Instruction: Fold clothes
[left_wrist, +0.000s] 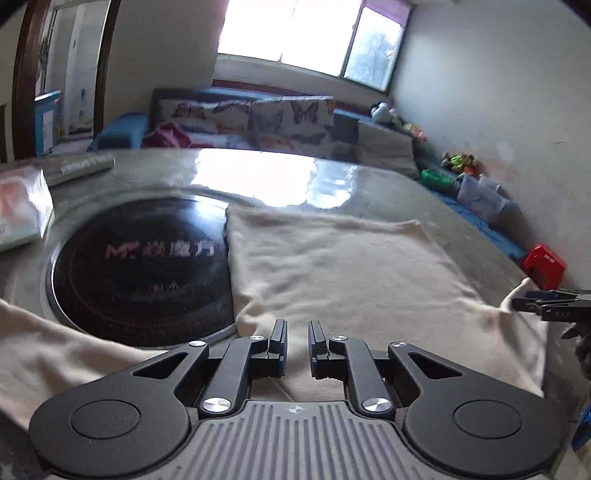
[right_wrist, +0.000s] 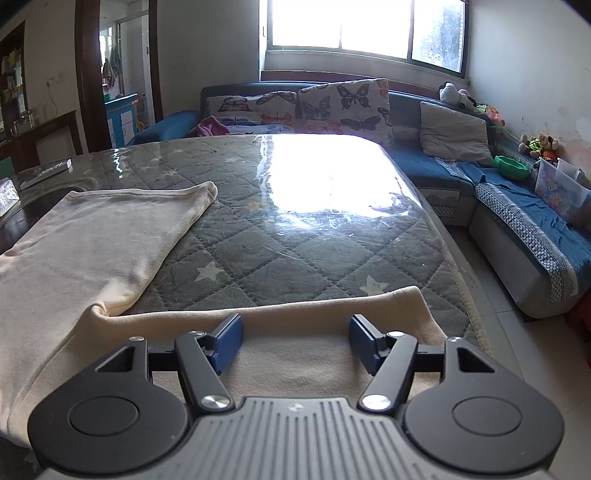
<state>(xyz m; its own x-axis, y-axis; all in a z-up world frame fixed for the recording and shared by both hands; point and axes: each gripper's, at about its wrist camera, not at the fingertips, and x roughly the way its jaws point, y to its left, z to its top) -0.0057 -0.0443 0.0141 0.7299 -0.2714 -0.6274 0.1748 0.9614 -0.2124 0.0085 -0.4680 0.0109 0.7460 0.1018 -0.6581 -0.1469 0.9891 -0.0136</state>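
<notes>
A cream garment (left_wrist: 343, 266) lies spread on the table, its body reaching away and a sleeve running off to the left. My left gripper (left_wrist: 297, 341) hovers over its near part, jaws a narrow gap apart with nothing between them. In the right wrist view the same garment (right_wrist: 85, 236) lies at the left, with a sleeve (right_wrist: 314, 325) stretched across the near edge. My right gripper (right_wrist: 295, 341) is wide open just above that sleeve. Its fingers also show at the right edge of the left wrist view (left_wrist: 546, 304), beside the sleeve's raised tip.
The table (right_wrist: 295, 221) has a quilted grey cover under clear plastic. A black round induction plate (left_wrist: 140, 269) is set into it at the left, partly under the garment. A tissue pack (left_wrist: 22, 206) lies far left. A blue sofa (right_wrist: 517, 206) stands behind and right.
</notes>
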